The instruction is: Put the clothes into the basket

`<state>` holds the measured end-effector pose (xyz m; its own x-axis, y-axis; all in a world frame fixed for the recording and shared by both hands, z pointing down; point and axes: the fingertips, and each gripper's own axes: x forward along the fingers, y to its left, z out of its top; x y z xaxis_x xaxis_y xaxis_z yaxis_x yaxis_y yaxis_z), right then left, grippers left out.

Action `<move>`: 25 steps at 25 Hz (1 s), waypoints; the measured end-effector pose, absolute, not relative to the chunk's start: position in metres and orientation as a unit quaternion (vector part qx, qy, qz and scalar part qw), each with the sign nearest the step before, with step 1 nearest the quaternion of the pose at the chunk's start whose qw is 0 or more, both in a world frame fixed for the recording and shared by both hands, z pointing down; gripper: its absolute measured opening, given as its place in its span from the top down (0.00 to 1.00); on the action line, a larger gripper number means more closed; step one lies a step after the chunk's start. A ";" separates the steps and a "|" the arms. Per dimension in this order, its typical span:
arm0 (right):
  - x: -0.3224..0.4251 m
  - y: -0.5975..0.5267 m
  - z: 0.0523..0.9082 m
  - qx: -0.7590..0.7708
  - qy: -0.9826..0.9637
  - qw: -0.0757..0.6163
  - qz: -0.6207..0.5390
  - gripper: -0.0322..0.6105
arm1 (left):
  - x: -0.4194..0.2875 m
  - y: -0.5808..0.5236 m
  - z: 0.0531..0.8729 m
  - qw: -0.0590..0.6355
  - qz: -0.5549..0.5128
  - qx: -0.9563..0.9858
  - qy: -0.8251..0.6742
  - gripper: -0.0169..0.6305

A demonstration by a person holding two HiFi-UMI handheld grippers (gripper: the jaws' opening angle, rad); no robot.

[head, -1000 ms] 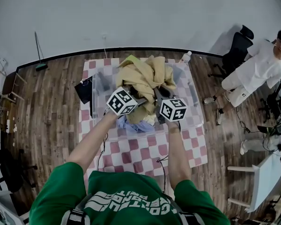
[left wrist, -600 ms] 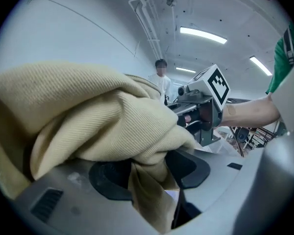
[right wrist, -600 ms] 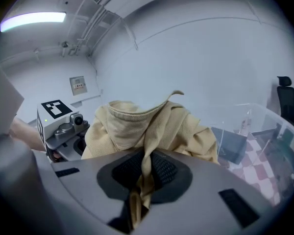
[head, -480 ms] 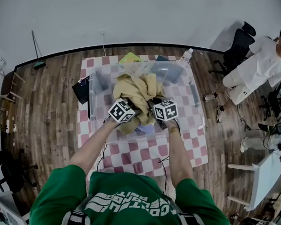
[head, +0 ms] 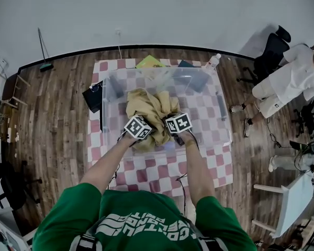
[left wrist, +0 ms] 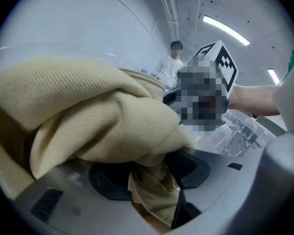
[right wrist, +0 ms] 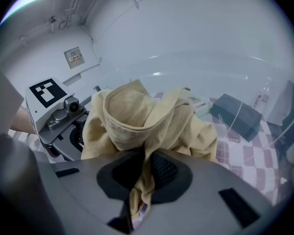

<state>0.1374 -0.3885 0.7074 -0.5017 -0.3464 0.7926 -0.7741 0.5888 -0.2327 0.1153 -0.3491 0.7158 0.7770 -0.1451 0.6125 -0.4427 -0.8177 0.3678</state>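
The left gripper and right gripper each clamp a fold of the beige garment. They hold it bunched low inside the clear basket, probably so nothing spills over.

Tan garment in clear basket, left gripper and right gripper against it

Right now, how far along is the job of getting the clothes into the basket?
Done: the tan garment is down inside the clear basket. In hand: the left gripper and the right gripper both pinch its cloth between their fingers. Left: letting go and lifting out.
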 end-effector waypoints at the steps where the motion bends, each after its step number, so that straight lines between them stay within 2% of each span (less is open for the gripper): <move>1: 0.135 -0.388 0.711 0.341 -0.814 0.368 0.294 0.91 | 0.113 -0.348 0.720 0.259 0.294 0.906 -0.163 0.65; 12: 0.142 -0.389 0.707 0.351 -0.810 0.371 0.288 0.90 | 0.097 -0.343 0.721 0.275 0.347 0.882 -0.163 0.64; 25: 0.153 -0.381 0.669 0.373 -0.808 0.402 0.214 0.90 | 0.057 -0.344 0.683 0.215 0.403 0.863 -0.215 0.63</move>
